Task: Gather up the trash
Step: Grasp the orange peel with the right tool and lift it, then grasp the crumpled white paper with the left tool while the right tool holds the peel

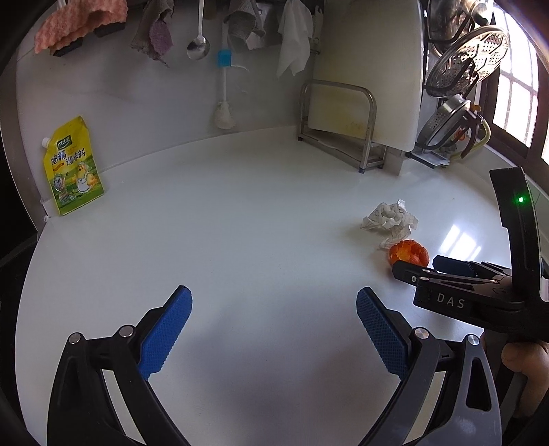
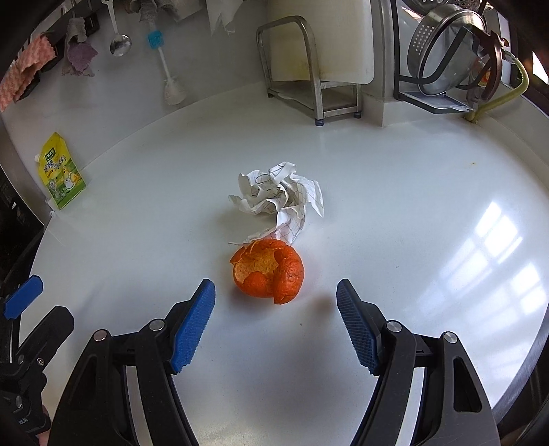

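Two pieces of trash lie on the white countertop [image 2: 377, 212]: one orange peel [image 2: 269, 272], curled into a hollow cup, and one crumpled sheet of grid-lined paper [image 2: 279, 199]. The two touch, a loose flap of the paper reaching the peel's far side. Both sit toward the middle of the countertop, well away from the back edge where it meets the wall, and nearer its right side in the left wrist view.

The right gripper [image 2: 276, 329] hovers just short of the peel with its two blue-padded jaws spread wide and nothing between them; the peel lies just beyond the tips, slightly nearer the left pad. The left gripper [image 1: 274, 329] is likewise wide open and empty, over bare countertop to the left of the trash. From the left wrist camera the right gripper shows at the right edge, its black body partly covering the peel, with a thumb [image 1: 525, 360] of the holding hand visible below it.

At the back left corner one yellow seasoning pouch [image 2: 61, 176] stands against the wall. One metal rack [image 2: 308, 85] holding one white cutting board [image 2: 329, 37] stands along the back edge, and a wire rack of metal strainers [image 2: 442, 51] fills the back right corner. On the wall hang one ladle [image 2: 120, 43], one blue-headed brush [image 2: 163, 65] and several cloths [image 1: 79, 27].
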`<state>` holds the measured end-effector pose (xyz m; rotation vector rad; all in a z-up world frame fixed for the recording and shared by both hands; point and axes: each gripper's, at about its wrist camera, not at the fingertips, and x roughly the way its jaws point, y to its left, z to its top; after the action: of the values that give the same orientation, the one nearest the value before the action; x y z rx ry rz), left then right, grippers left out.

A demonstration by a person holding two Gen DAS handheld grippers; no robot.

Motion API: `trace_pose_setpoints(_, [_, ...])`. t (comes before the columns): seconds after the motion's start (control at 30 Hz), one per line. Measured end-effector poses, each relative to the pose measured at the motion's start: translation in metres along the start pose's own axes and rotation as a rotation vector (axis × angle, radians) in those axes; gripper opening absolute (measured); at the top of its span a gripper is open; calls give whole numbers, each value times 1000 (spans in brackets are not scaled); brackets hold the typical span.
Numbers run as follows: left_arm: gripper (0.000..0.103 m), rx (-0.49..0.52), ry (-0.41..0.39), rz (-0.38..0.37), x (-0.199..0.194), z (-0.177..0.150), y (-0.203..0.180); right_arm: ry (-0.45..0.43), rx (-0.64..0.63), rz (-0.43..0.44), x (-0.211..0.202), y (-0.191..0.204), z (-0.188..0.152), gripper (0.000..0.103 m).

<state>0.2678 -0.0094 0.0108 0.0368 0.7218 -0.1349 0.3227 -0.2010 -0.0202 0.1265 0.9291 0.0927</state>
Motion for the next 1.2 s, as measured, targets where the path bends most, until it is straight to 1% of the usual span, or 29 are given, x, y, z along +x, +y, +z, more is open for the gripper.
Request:
trace_pose_setpoints(0.27, [96, -12, 12, 10, 8, 0, 3, -5, -39, -28, 8, 5, 4, 70])
trace_pose_setpoints(0.33, [96, -15, 14, 11, 9, 0, 3, -8, -64, -39, 10, 8, 4, 67])
trace_pose_setpoints(0.4, [96, -16, 14, 16, 9, 1, 2, -12, -95, -47, 10, 12, 3, 48])
trace_pose_setpoints(0.5, [96, -17, 15, 19, 9, 2, 0, -11, -106, -21, 8, 13, 3, 36])
trace_pose_setpoints(0.6, [96, -18, 15, 17, 10, 5, -5, -13, -119, 0, 4, 10, 2, 29])
trace_pose_setpoints(0.8, [96, -23, 18, -8, 17, 12, -28, -7, -95, 25, -8, -15, -5, 26])
trace_pose_setpoints(0.97, [96, -18, 31, -29, 33, 19, -57, -42, -24, 32, -20, -48, -4, 25])
trace_pose_setpoints(1.1, [96, -11, 46, -33, 48, 25, -80, -86, 32, 15, -31, -74, 2, 25])
trace_pose_setpoints(1.2, [96, -5, 37, -24, 58, 31, -93, -111, 37, -38, -36, -88, 5, 25])
